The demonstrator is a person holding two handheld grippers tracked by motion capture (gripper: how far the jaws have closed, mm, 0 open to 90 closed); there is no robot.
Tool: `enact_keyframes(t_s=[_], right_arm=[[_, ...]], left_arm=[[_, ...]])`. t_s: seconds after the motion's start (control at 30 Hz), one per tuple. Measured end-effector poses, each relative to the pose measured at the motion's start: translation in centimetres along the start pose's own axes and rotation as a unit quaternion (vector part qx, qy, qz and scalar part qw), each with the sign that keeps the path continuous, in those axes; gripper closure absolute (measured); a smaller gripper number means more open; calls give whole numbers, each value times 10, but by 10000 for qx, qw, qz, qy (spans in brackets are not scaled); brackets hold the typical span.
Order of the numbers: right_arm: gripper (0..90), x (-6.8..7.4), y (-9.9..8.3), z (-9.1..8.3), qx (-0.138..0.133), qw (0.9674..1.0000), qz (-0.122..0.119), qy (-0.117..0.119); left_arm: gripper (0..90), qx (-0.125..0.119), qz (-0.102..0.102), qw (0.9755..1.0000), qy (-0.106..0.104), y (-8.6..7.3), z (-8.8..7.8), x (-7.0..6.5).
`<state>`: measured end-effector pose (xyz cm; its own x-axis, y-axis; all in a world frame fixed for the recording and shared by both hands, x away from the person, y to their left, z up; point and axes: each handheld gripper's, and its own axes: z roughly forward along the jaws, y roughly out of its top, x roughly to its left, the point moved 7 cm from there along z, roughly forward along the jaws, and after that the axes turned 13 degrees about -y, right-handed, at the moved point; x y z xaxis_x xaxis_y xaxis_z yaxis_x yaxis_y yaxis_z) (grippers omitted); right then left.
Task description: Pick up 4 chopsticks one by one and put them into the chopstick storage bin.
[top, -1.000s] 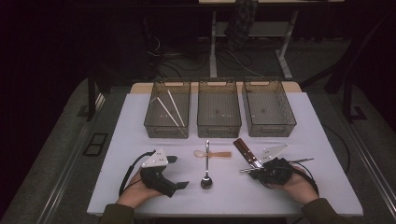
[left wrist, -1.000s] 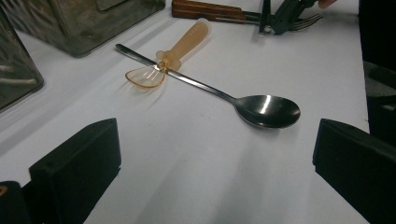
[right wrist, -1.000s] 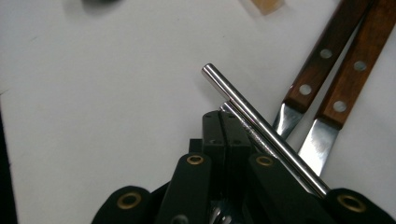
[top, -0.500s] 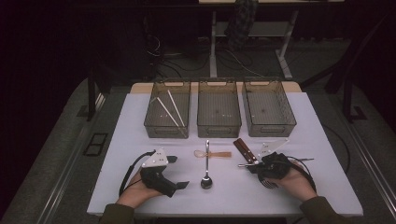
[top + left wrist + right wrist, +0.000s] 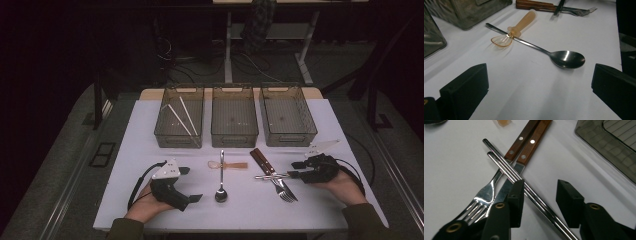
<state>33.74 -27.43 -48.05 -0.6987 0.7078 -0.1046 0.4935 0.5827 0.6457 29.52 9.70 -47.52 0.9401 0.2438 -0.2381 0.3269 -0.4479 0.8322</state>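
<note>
Three smoked-plastic bins (image 5: 234,116) are standing along the far side of the white counter (image 5: 150,200) in the high view; the right gripper (image 5: 298,169) is reaching at the pair of steel chopsticks (image 5: 270,176). Left gripper view: its fingers (image 5: 464,88) are resting spread wide, empty, near a steel spoon (image 5: 567,59) crossing a small amber plastic spoon (image 5: 516,28). Right gripper view: fingers (image 5: 515,200) are standing parted astride the chopsticks (image 5: 506,171), which are lying across a wooden-handled fork (image 5: 487,192) and knife (image 5: 534,142). Stiff, slick, thin rods; gripping mid-length looks safest.
</note>
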Motion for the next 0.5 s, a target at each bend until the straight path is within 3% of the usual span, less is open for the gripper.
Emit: enact_keyframes(t_s=[0.23, 0.5], right_arm=[[537, 3, -3, 10, 158, 9993, -236, 239], [590, 5, -6, 16, 316, 9985, -385, 242]], left_arm=[[0, 11, -5, 10000, -4, 0, 0, 0], [0, 5, -10, 10000, -10, 0, 0, 0]])
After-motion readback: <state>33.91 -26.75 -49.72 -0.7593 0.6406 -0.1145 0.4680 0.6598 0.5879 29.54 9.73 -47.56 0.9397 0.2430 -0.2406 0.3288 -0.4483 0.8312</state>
